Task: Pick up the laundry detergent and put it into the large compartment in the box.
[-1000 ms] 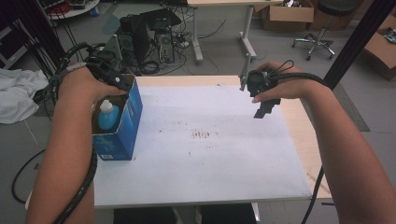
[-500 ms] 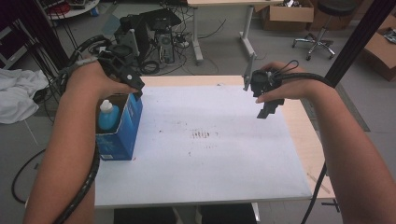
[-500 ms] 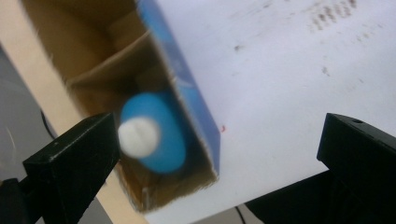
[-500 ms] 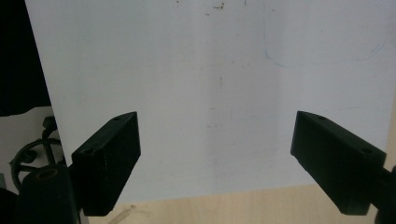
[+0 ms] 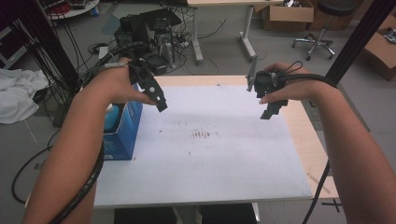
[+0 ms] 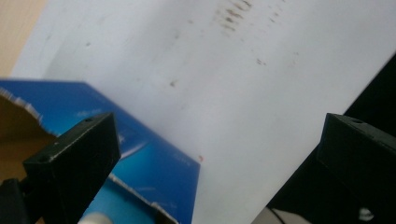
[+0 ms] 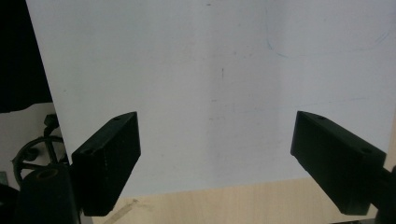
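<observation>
An open blue cardboard box (image 5: 122, 133) stands on the table's left edge, with a bottle (image 5: 111, 115) upright inside it. My left gripper (image 5: 159, 101) hangs just right of the box's top, above the white sheet (image 5: 210, 144), tilted down to the right. In the left gripper view its jaws stand wide apart and empty (image 6: 219, 154) over the blue box (image 6: 144, 158), and a white cap (image 6: 95, 218) peeks in at the bottom. My right gripper (image 5: 270, 111) hovers over the sheet's far right part, open and empty (image 7: 217, 163) above the white sheet (image 7: 187, 70).
The wooden table (image 5: 310, 140) shows bare along its right side, beyond the sheet. Faint brown marks (image 5: 203, 135) dot the sheet's middle. On the floor behind are cables, black equipment (image 5: 149, 28), another desk and an office chair (image 5: 322, 32). A white cloth (image 5: 16, 98) lies at left.
My left gripper has lifted away from the blue box and swung right, over the sheet's left edge. The right gripper has hardly moved.
</observation>
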`<state>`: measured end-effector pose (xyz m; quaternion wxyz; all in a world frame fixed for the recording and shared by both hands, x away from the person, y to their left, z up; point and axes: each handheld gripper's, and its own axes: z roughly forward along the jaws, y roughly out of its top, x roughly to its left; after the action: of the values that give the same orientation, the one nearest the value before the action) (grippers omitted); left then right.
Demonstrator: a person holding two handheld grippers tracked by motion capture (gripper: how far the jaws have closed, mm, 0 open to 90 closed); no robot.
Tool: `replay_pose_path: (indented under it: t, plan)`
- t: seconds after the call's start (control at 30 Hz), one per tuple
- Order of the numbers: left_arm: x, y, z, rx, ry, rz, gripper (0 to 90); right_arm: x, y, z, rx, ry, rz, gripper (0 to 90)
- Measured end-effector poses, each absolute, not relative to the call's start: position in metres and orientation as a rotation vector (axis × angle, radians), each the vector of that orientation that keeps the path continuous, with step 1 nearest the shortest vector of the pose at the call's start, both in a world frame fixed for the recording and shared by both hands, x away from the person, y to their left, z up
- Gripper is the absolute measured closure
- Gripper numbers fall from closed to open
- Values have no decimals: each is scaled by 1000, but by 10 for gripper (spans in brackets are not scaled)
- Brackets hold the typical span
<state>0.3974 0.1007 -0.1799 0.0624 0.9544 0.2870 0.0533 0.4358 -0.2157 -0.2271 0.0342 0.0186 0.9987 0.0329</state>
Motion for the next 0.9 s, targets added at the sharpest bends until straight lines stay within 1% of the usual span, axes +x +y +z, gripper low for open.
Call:
replay_pose_path:
  t: [0.1, 0.17, 0.2, 0.43, 0.57, 0.8, 0.9]
  plan:
    - [393, 94, -187, 2941, 734, 163, 1, 435, -216, -226, 54, 3072, 107, 160]
    - [393, 92, -190, 2963, 670, 140, 1, 435, -215, -226, 56, 3071, 102, 160]
    - [392, 91, -191, 2967, 656, 132, 1, 436, -215, -226, 56, 3073, 96, 160]
    - [384, 88, -201, 3007, 409, 98, 1, 435, -209, -227, 48, 3074, 85, 160]
    - [382, 86, -209, 3045, 320, 84, 0, 433, -205, -228, 39, 3075, 67, 160]
    - [380, 80, -223, 3093, 248, 69, 1, 430, -203, -229, 24, 3072, 54, 160]
    - [381, 77, -225, 3088, 222, 67, 1, 432, -204, -230, 29, 3079, 51, 160]
